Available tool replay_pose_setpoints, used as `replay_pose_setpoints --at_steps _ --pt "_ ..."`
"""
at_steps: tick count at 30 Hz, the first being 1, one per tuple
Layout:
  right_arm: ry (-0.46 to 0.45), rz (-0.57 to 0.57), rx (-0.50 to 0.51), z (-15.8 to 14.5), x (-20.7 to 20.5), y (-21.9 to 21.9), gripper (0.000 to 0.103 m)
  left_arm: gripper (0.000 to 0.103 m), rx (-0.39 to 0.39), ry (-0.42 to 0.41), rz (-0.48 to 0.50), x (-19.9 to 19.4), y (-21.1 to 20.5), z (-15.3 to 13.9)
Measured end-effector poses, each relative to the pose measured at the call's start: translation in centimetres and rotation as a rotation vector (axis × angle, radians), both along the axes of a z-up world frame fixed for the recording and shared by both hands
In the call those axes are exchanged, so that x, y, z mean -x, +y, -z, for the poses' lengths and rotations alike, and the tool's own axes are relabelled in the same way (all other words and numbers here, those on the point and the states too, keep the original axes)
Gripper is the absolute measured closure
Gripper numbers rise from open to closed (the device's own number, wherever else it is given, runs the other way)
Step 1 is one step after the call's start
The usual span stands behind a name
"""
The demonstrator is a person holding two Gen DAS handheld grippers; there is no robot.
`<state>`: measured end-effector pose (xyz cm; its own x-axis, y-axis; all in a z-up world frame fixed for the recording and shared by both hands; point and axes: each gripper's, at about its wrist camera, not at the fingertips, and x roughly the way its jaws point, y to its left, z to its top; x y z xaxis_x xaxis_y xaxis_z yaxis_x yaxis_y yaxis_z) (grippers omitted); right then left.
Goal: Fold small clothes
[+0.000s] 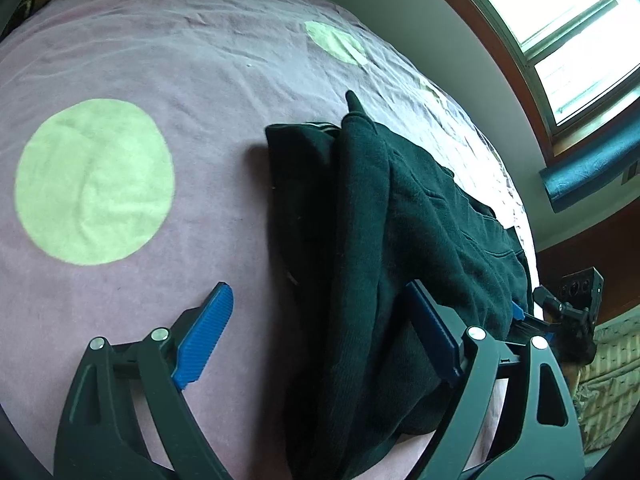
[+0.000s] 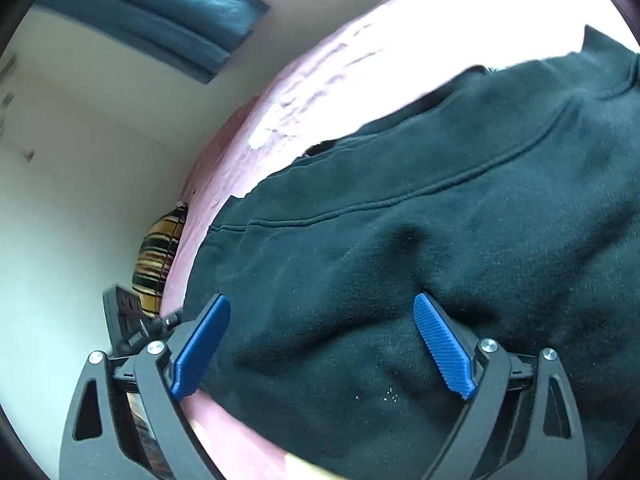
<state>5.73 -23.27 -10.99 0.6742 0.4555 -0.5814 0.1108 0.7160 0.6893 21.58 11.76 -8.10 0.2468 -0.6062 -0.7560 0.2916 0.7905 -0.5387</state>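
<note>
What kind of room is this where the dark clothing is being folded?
Most likely a bedroom. The dark green sweatshirt lies on a wide bed covered by a pink sheet with pale green circles. A bright window with a wooden frame and a teal curtain hang beside a plain wall.

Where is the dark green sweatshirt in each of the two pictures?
Left wrist view: the dark green sweatshirt lies folded right of centre, beside a green dot.
Right wrist view: the sweatshirt fills the centre and right.
Shared landmark: the pink bedsheet under it.
</note>
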Motion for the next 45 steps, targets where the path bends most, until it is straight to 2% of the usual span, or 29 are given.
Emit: replay_pose_setpoints --at_steps 4,8,10,15,17,19,24,28,35,40,45 --pt "-0.025 -0.013 0.017 0.1 0.2 0.0 0.008 0.015 0.046 0.063 0.076 -1.2 -1.6 0.6" --pt "-0.044 -0.022 0.036 0.2 0.5 -0.1 0.008 0.016 0.038 0.092 0.079 -2.1 -3.0 1.0" --pt "-0.052 -0.023 0.045 0.2 0.7 0.0 0.008 0.032 -0.006 0.091 0.078 -2.2 -3.8 0.8" --pt "-0.06 -0.025 0.047 0.1 0.7 0.0 0.007 0.059 -0.12 0.069 0.093 -2.0 -5.3 0.0" --pt "-0.065 -0.038 0.063 0.1 0.7 0.1 0.007 0.073 -0.13 0.071 0.097 -1.9 -5.6 -0.5" --pt "-0.074 -0.045 0.078 0.1 0.9 0.2 0.007 0.08 -0.143 0.066 0.089 -1.7 -6.0 -1.6" --pt "-0.094 -0.057 0.108 0.2 1.2 0.4 0.007 0.084 -0.222 -0.011 0.072 -0.4 -7.8 -5.6" --pt "-0.099 -0.062 0.121 0.3 1.3 0.4 0.007 0.084 -0.245 -0.053 0.066 0.9 -9.8 -9.2" --pt "-0.108 -0.079 0.156 0.2 1.7 0.9 0.007 0.084 -0.353 -0.12 0.075 3.7 -15.5 -13.9" --pt "-0.127 -0.11 0.163 -0.1 2.4 0.7 0.007 0.085 -0.416 -0.142 0.083 5.4 -19.5 -15.0" --pt "-0.115 -0.119 0.055 -0.4 4.6 -1.1 0.007 0.085 -0.494 -0.169 0.084 6.9 -23.5 -14.7"
